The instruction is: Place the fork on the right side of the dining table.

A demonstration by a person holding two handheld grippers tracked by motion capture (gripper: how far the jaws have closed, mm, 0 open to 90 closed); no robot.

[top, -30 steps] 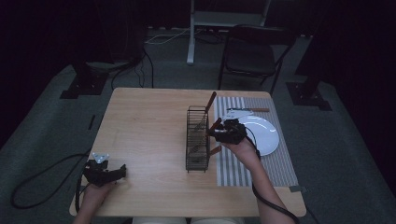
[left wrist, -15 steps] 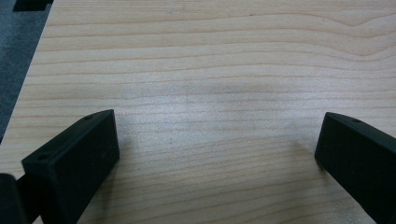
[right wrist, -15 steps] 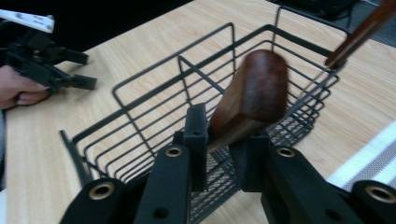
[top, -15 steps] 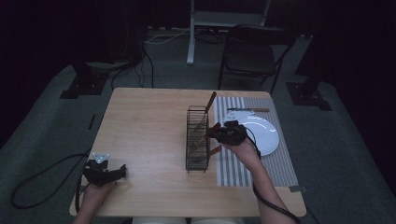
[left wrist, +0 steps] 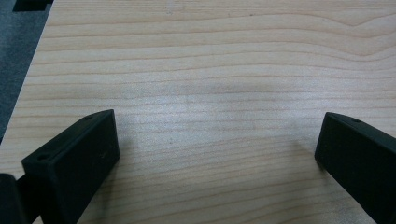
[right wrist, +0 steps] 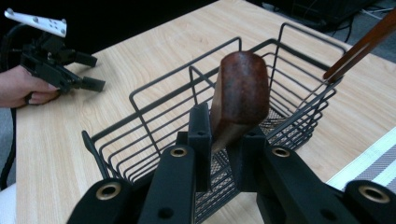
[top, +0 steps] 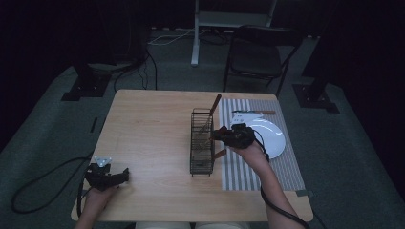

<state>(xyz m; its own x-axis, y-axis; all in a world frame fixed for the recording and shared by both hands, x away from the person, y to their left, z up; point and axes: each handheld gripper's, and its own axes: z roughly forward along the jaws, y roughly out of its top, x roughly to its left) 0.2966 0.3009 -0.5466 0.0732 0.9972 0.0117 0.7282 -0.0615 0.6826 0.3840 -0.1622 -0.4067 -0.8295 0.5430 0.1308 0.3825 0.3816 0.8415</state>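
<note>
A black wire basket (top: 202, 143) stands in the middle of the wooden table (top: 148, 124). My right gripper (top: 217, 136) is at the basket's right side, shut on a wooden-handled utensil. In the right gripper view the handle's thick brown end (right wrist: 240, 93) sticks up between the jaws, over the basket (right wrist: 154, 135). A second wooden-handled utensil (top: 215, 104) leans in the basket's far end. My left gripper (top: 122, 175) rests at the table's front left, open, with bare wood between its jaws (left wrist: 217, 135).
A striped placemat (top: 248, 167) lies right of the basket with a white plate (top: 270, 136) on it. A knife (top: 253, 113) lies at the mat's far edge. A folding chair (top: 260, 57) stands behind the table. Cables trail off the front.
My right gripper has shifted slightly left toward the basket with the utensil in it. The left gripper has not moved.
</note>
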